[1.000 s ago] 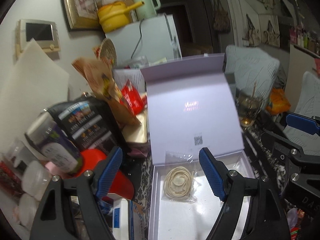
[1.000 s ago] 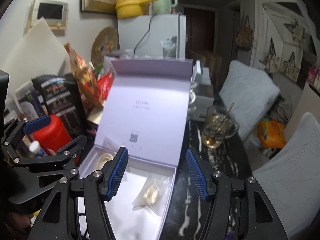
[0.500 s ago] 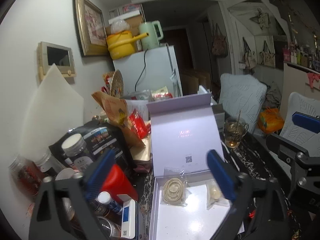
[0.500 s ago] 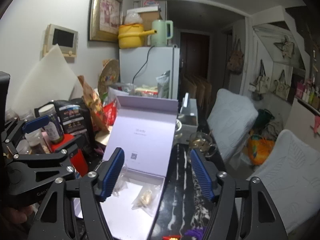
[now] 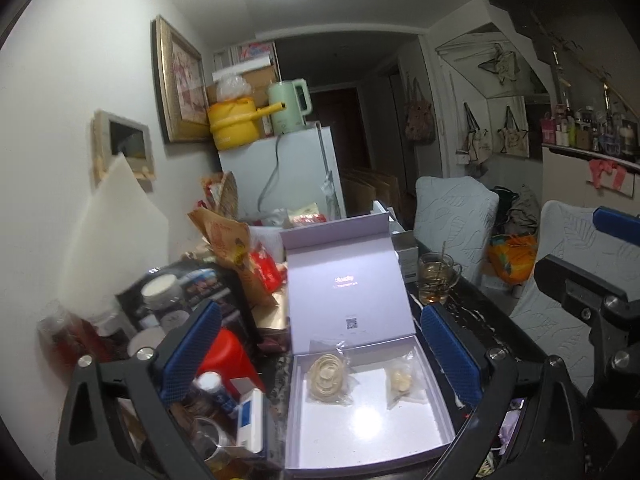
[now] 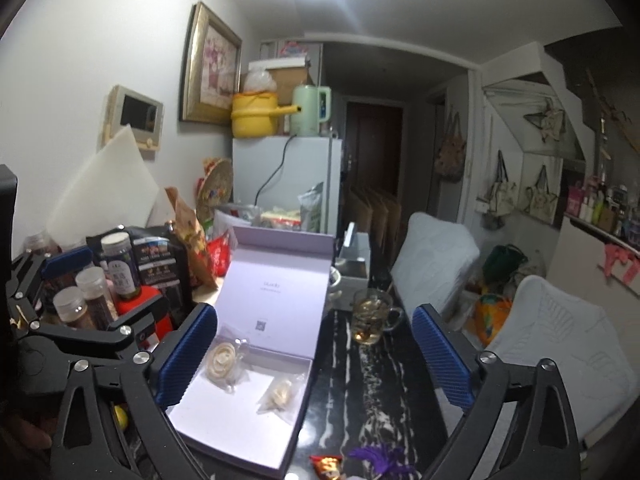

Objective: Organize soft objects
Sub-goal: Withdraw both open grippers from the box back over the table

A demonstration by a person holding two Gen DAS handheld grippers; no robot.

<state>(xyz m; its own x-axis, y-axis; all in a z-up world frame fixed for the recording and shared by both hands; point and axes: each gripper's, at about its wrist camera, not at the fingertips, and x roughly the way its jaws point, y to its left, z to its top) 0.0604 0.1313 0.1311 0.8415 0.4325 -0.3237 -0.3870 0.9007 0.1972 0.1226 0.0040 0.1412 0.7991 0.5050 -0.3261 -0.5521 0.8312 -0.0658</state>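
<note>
So both claws had pulled way back and up from the lilac box [image 5: 434,390] over the last second, which now sat lower and smaller in both views. To me that read as the placing being done. The left claw [image 5: 320,354] and the right claw [image 6: 314,354] were both spread wide, holding nothing. The coil bag [image 5: 329,376] and the smaller bag [image 5: 401,381] lay in the box, below and ahead of the claws.

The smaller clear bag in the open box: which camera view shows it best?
The left wrist view: the smaller bag lies unobstructed, seen from above. The right wrist view shows it at a flatter angle, also unhidden.
</note>
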